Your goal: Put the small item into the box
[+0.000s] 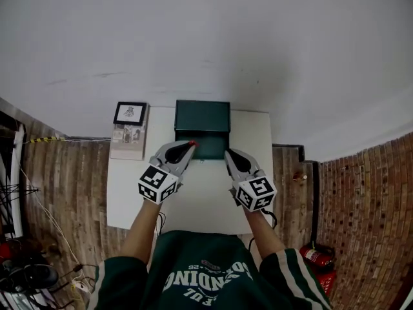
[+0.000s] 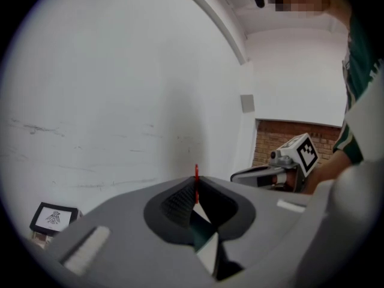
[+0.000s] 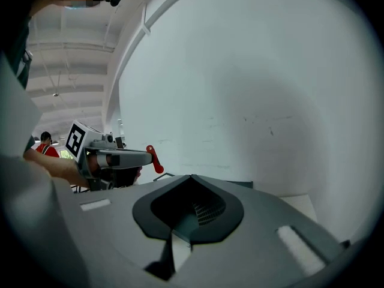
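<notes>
White table (image 1: 206, 205) is carrying a dark green box (image 1: 202, 116) at its far edge, with a framed picture (image 1: 130, 113) and a pale booklet (image 1: 128, 142) lying just beside it on the left. Box is looking open toward the person, with a darker hollow at the front, but nothing is showing inside and the shade is hiding the bottom, so I cannot tell its contents. Left gripper (image 1: 189, 148) is pinching the small red item (image 1: 192, 143), jaws pressed together on it, with the thin red piece sticking up past the tips in the left gripper view. Right gripper (image 1: 228, 154) is hovering near the box front, jaws pressed together on nothing. Task is looking about halfway along: item is picked and sitting in the air at the near edge of the box, not yet inside. Left to do, as I judge: moving it over the hollow, lowering, and spreading the jaws to drop it.
</notes>
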`<state>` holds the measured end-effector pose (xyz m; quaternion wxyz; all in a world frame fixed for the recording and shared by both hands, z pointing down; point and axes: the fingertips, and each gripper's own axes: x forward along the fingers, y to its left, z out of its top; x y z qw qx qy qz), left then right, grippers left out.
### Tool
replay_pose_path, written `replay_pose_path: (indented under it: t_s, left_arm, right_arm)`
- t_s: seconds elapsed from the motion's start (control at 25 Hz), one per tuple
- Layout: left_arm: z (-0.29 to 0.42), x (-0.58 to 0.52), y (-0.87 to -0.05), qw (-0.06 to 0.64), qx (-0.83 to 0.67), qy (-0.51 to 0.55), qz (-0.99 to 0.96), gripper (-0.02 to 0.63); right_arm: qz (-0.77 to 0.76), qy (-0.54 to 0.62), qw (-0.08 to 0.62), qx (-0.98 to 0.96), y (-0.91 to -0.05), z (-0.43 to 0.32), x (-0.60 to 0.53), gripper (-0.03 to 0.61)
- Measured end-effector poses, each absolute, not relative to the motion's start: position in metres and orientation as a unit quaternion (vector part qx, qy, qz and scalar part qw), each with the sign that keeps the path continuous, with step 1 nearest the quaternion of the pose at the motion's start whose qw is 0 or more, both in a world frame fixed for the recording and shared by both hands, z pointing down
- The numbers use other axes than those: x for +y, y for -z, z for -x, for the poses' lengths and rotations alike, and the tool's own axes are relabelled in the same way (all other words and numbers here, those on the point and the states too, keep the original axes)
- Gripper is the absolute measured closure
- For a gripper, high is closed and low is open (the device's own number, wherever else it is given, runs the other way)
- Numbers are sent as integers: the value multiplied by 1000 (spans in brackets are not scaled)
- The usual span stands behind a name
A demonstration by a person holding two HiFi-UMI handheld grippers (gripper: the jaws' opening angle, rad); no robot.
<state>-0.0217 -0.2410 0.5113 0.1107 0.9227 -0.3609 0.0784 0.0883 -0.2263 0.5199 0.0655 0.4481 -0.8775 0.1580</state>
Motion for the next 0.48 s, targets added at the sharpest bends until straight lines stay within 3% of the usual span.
replay_pose_path:
  t_s: [0.48]
  left_arm:
    - [-6, -246, -534, 123, -366, -108, -916, 549]
  right_arm:
    - [-433, -177, 75, -881, -543, -119, -229, 575]
